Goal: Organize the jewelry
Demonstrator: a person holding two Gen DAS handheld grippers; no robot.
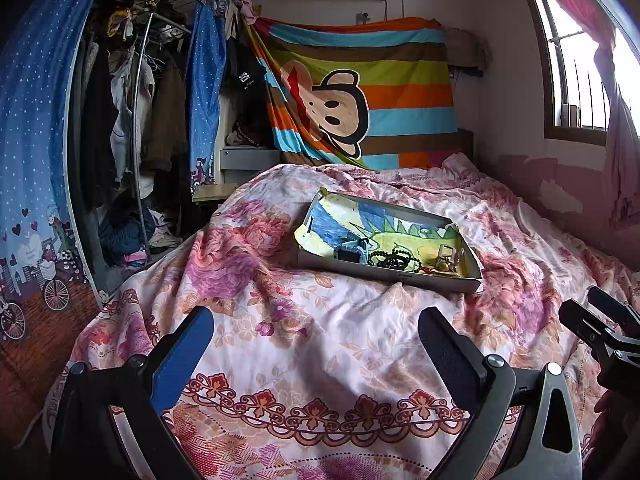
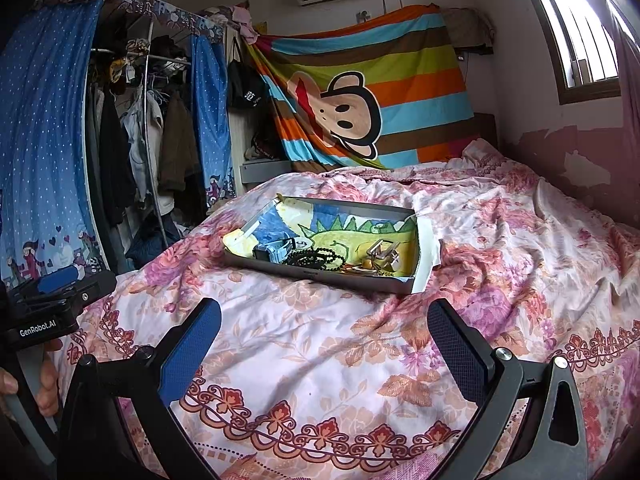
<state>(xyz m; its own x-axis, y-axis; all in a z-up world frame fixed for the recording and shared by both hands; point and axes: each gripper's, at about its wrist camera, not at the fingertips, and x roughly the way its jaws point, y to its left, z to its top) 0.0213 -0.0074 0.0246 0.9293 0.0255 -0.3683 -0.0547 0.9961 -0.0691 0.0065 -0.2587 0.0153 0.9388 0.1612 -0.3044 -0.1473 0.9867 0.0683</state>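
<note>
Both hand-held grippers hang over the near part of the bed with their blue pads spread wide and nothing between them: my left hand-held gripper [image 1: 316, 332] and my right hand-held gripper [image 2: 324, 328] are side by side, each well short of the work.

What I am after sits in the shallow grey tray [image 2: 320, 276], which rests on a rise of the floral quilt [image 2: 304, 360] toward the middle of the bed. All the pieces are crowded against the tray's near wall. At its near left corner lies a pale blue watch [image 2: 274, 250]; just beside it, touching or nearly so, is a coil of dark beads [image 2: 316, 258]; toward the near right corner sits a small metallic piece [image 2: 380, 256] with some reddish bits and fine chain that I cannot make out clearly. The far half of the tray shows only its painted paper liner [image 2: 352, 226], which curls up over the right wall.

My worry is the footing. The tray looks tilted on soft, rumpled quilt, so I judge a downward push on one edge could tip it or slide it and scatter the pieces into the folds. The beads look loose and draped close to the watch, so closing on one may drag the other along. The liner could also be pinched with a piece and lift the rest. Coming in low over the near wall, I could knock it.
</note>
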